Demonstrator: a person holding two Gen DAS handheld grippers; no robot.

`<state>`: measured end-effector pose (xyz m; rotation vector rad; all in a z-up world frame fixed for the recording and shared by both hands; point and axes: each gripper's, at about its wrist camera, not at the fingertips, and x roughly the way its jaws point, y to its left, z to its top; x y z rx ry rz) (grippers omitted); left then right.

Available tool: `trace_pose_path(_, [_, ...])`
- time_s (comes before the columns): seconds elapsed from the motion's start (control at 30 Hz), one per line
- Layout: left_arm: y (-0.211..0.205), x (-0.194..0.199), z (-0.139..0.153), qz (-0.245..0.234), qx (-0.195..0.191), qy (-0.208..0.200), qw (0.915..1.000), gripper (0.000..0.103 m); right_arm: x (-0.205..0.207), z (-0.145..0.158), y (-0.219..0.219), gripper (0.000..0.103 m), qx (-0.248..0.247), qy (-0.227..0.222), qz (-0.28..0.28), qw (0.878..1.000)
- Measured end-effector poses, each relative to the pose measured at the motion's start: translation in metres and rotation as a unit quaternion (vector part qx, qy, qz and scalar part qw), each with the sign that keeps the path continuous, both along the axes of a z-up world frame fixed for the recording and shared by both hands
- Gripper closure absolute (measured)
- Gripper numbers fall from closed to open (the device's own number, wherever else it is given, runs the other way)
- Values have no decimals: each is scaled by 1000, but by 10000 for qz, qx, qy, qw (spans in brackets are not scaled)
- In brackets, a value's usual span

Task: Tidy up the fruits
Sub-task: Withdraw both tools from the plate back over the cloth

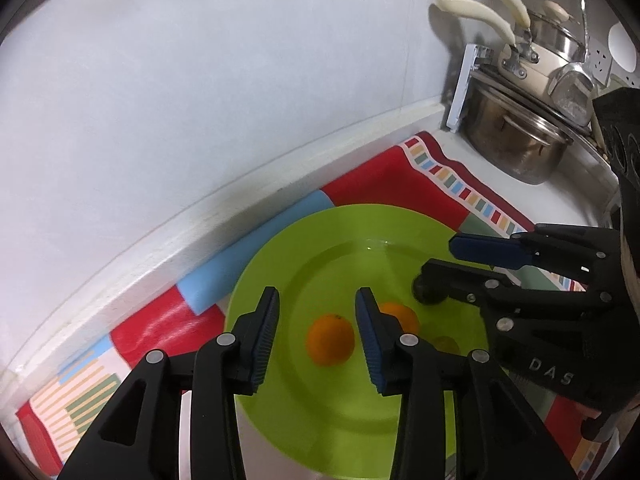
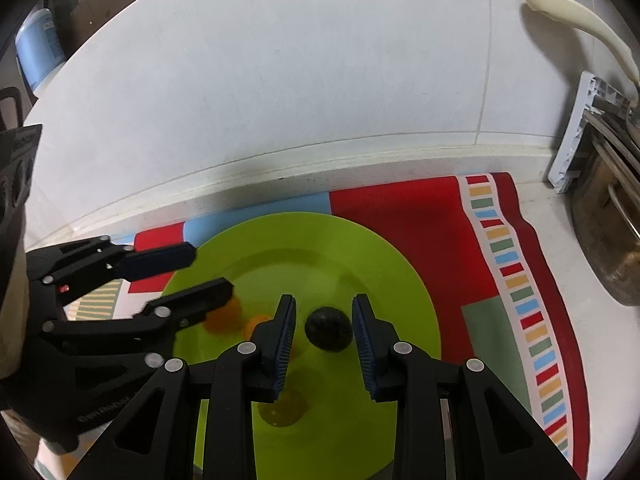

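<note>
The dark round fruit (image 2: 329,330) shows plainly only in the right wrist view, on the green plate (image 2: 380,264), between the pads of the right tool (image 2: 324,300). That tool is drawn nearly together; whether its pads press the fruit I cannot tell. The left wrist view alone shows an orange (image 1: 330,340) clearly, lying on the plate (image 1: 320,232) between the spread pads of the left tool (image 1: 316,296). A second orange (image 1: 402,316) sits half hidden behind one finger. Both tools slant down over the plate, close side by side. The plate rests on a patterned cloth (image 2: 420,216) on the counter (image 1: 568,200), with stacked pots (image 1: 520,148) beyond.
</note>
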<state>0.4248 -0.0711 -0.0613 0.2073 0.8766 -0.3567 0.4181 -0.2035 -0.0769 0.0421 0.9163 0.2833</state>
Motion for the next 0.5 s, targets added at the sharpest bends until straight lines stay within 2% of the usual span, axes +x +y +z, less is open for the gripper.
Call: trace_pose_path(0.5, [23,-71,59,274,-68,-545,9981,50,-69,58,0,72,131,-602,-75,9981])
